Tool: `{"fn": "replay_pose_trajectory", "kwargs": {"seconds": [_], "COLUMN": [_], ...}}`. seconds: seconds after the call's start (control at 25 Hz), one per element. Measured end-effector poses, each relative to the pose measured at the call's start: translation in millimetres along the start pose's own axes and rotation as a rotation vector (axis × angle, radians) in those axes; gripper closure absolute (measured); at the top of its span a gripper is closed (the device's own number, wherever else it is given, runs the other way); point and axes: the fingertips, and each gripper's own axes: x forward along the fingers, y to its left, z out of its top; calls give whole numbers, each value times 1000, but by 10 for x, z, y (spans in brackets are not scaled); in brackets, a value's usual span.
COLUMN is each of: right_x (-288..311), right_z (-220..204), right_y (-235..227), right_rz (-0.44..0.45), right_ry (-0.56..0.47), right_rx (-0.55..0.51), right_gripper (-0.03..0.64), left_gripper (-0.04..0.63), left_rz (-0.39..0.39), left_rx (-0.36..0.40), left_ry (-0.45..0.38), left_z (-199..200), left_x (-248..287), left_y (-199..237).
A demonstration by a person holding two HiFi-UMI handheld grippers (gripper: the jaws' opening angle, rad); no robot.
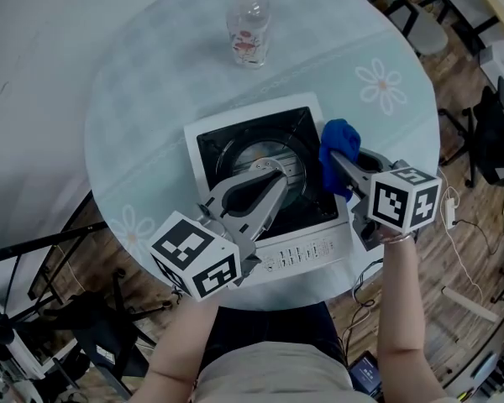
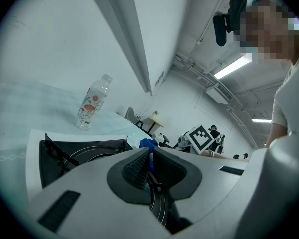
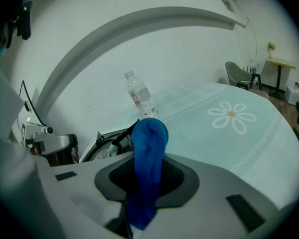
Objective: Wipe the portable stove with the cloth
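Observation:
The portable stove, white with a black top and a round burner, sits in the middle of the round table. It also shows as the stove and the stove in the two gripper views. My left gripper hovers over the burner, shut with nothing between its jaws, and its own camera shows the left gripper the same way. At the stove's right edge my right gripper is shut on a bunched blue cloth. The cloth sticks up from the right gripper.
A clear water bottle stands at the far side of the table, beyond the stove. The stove's control panel faces the near table edge. Chairs and cables lie on the wooden floor to the right.

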Motion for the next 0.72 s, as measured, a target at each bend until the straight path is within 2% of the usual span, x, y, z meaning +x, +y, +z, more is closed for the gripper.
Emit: {"fn": "replay_pose_trajectory", "kwargs": {"seconds": [0.56, 0.72], "right_x": [-272, -343], "right_z": [-307, -411], "right_y": [58, 71], "right_rz": [-88, -102], "right_ry": [-14, -25], "right_rx": [35, 74], "right_gripper": [517, 517], "left_gripper": [557, 557], "left_rz": [-63, -73], "left_rx": [8, 22], "left_ry": [15, 22], "left_z": [-17, -1], "left_x": [-172, -250], "left_y": [-71, -46]}}
